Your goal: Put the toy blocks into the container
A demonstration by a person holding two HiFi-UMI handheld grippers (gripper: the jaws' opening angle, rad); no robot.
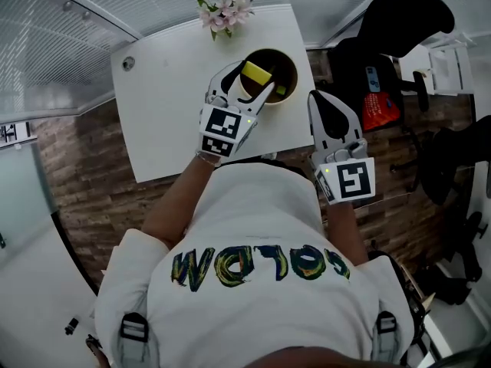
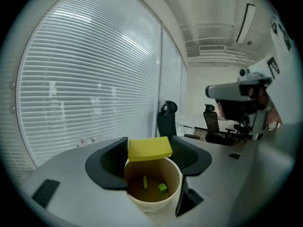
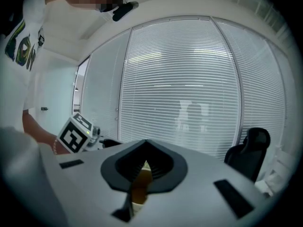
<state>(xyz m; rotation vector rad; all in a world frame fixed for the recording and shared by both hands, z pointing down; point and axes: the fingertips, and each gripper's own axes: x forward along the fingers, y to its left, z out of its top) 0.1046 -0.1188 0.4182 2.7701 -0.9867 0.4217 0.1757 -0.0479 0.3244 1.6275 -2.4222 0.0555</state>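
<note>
A round cream container (image 1: 285, 61) with a brown inside stands near the right edge of the white table (image 1: 169, 90). My left gripper (image 1: 249, 83) is shut on a yellow block (image 1: 255, 73) and holds it just over the container's mouth. In the left gripper view the yellow block (image 2: 149, 148) sits between the jaws of the left gripper (image 2: 150, 151), above the container (image 2: 152, 202), which holds two small green blocks (image 2: 163, 187). My right gripper (image 1: 328, 115) hangs beside the table's right edge, shut and empty. Past the right gripper's (image 3: 143, 168) closed jaws a sliver of the container (image 3: 138, 189) shows.
A small bunch of pink flowers (image 1: 225, 10) stands at the table's far edge, and a round cable hole (image 1: 128, 64) lies at its far left corner. Black office chairs (image 1: 399, 29) stand to the right on the wood floor. Window blinds (image 2: 94, 79) run behind the table.
</note>
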